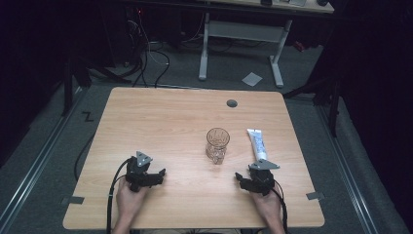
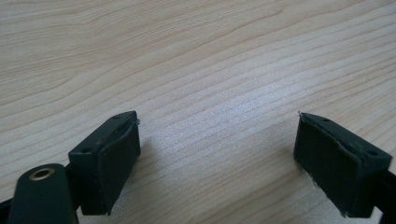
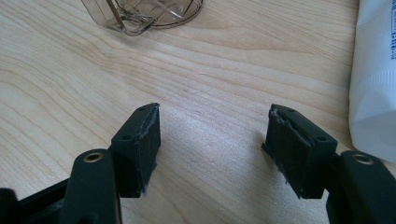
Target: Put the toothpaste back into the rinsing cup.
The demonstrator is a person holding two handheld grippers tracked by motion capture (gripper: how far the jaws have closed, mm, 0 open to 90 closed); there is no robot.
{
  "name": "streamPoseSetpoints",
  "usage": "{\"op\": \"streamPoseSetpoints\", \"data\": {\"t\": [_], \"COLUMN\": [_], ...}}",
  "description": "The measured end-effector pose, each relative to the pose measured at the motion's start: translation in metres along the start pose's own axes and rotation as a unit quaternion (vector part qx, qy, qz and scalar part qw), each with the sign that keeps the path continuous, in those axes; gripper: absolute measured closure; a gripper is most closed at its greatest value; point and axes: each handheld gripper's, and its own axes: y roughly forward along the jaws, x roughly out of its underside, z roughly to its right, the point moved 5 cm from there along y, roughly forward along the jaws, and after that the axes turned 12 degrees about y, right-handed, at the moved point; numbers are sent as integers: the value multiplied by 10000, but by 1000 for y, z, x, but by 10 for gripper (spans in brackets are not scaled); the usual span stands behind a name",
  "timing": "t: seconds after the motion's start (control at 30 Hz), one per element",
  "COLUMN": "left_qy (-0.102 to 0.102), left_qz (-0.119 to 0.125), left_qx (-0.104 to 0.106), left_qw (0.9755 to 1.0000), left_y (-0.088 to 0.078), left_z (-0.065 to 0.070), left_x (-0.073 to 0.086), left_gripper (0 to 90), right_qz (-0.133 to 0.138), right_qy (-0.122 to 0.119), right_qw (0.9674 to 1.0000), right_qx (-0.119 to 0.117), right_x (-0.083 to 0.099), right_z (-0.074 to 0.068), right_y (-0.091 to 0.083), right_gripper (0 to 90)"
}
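A clear patterned glass (image 1: 217,144) stands upright near the middle of the wooden table (image 1: 170,117). To its right a white tube (image 1: 257,143) with blue print lies flat. My left gripper (image 1: 157,176) rests on the table at the front left, open, with bare wood between its jaws (image 2: 217,140). At the front right my right gripper (image 1: 242,178) rests just in front of the tube, open on nothing (image 3: 212,133). In the right gripper view the glass's base (image 3: 144,14) is at the top and the tube (image 3: 373,93) runs along the right edge.
A grey round cable cap (image 1: 232,103) sits in the tabletop near the far edge. Beyond the table stand a white desk frame (image 1: 241,41) and loose cables (image 1: 146,58) on the grey floor. Black cables trail from both grippers off the front edge.
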Motion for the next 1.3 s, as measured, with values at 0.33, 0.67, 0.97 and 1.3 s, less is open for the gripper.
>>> {"op": "streamPoseSetpoints", "data": {"t": [0.33, 0.67, 0.97, 1.3], "left_qy": [-1, -2, -1, -1], "left_qz": [0, 0, 0, 0], "left_qx": [2, 2, 4, 1], "left_qw": [10000, 10000, 10000, 10000], "left_y": [0, 0, 0, 0], "left_z": [0, 0, 0, 0], "left_x": [0, 0, 0, 0], "left_gripper": [148, 148, 148, 148], "right_qz": [4, 71, 158, 361], "right_qy": [11, 26, 144, 233], "right_qw": [10000, 9999, 9998, 9990], "right_qx": [5, 106, 54, -93], "right_x": [0, 1, 3, 1], "right_z": [0, 1, 4, 5], "right_y": [0, -2, -11, -23], "right_gripper": [359, 376, 376, 363]}}
